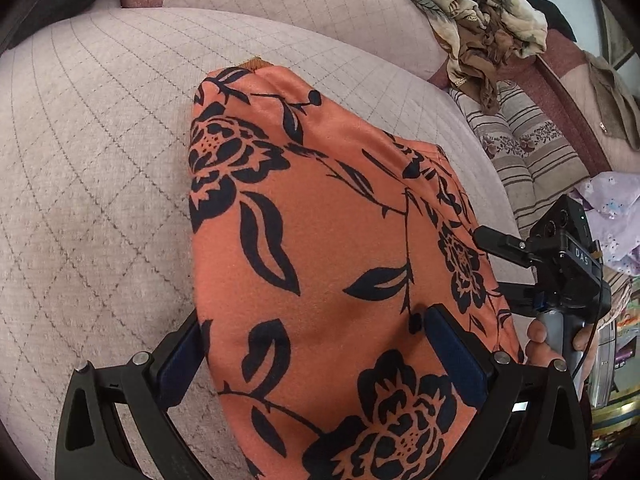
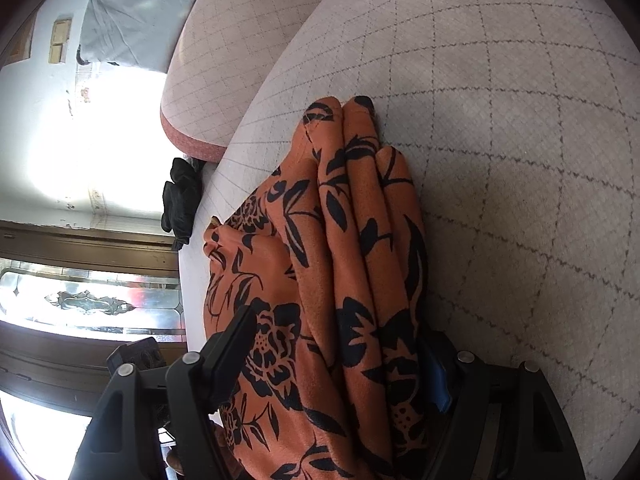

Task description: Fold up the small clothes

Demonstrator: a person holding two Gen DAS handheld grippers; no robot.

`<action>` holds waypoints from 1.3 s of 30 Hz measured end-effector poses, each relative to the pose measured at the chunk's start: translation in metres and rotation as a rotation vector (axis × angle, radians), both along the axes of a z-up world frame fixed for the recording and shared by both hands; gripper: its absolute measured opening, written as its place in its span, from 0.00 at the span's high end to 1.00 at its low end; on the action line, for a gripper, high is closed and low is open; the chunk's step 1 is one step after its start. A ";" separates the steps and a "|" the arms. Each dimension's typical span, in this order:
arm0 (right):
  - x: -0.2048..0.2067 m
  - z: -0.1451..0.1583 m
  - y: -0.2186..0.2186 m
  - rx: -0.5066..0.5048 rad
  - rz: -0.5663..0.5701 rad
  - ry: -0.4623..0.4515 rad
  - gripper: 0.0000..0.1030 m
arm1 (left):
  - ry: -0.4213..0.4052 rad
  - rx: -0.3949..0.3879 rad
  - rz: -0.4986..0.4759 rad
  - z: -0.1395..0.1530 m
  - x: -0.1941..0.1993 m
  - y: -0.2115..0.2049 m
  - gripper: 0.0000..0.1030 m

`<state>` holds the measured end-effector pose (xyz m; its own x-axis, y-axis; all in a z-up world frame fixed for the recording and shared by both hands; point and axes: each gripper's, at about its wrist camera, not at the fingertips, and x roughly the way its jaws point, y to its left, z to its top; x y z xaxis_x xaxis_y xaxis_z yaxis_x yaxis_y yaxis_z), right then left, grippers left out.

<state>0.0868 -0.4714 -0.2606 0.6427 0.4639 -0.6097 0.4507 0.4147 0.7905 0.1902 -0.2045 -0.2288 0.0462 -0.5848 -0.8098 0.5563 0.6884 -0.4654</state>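
The orange garment (image 1: 320, 248) lies folded on the quilted cushion (image 1: 100, 160). The left gripper (image 1: 312, 344) straddles its near end, fingers wide apart. The right gripper (image 2: 340, 364) is likewise spread around its bunched folds.

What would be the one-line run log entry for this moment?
step: folding | item: orange floral garment on quilted sofa cushion | left gripper: garment between fingers | right gripper: garment between fingers
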 end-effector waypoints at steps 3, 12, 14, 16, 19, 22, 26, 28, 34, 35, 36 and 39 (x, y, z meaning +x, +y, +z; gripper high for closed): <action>-0.001 0.000 0.001 0.006 0.014 0.009 0.25 | 0.007 -0.016 0.013 -0.001 0.001 -0.001 0.01; -0.008 0.001 0.012 0.011 0.000 0.017 0.26 | -0.013 -0.041 0.067 0.002 0.002 0.006 0.17; -0.009 0.003 0.016 -0.013 0.004 0.015 0.26 | -0.028 -0.042 0.068 0.003 0.000 0.006 0.21; -0.011 0.005 0.020 -0.034 0.009 0.005 0.26 | -0.040 -0.050 0.073 0.006 0.000 0.006 0.26; -0.013 0.010 0.031 -0.115 0.000 0.025 0.36 | -0.076 -0.053 0.081 0.011 -0.003 0.008 0.41; -0.019 0.021 0.040 -0.201 -0.002 0.024 0.56 | -0.127 -0.065 0.068 0.021 -0.009 0.015 0.58; -0.032 0.044 0.053 -0.248 -0.034 0.007 0.63 | -0.141 -0.072 0.097 0.036 -0.023 0.034 0.63; -0.042 0.063 0.068 -0.273 -0.031 -0.023 0.63 | -0.178 -0.086 0.113 0.053 -0.037 0.053 0.63; -0.074 0.114 0.122 -0.331 -0.002 -0.171 0.63 | -0.298 -0.051 0.171 0.105 -0.078 0.107 0.62; -0.077 0.118 0.131 -0.335 0.007 -0.185 0.63 | -0.312 -0.039 0.182 0.109 -0.083 0.115 0.62; -0.080 0.121 0.139 -0.340 0.013 -0.199 0.63 | -0.321 -0.030 0.192 0.112 -0.086 0.121 0.62; -0.087 0.119 0.161 -0.336 0.011 -0.240 0.63 | -0.323 -0.010 0.215 0.109 -0.093 0.139 0.60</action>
<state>-0.0002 -0.3101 -0.1414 0.7810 0.2721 -0.5621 0.2641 0.6717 0.6922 0.0973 -0.0653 -0.1201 0.4203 -0.5419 -0.7278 0.5190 0.8015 -0.2971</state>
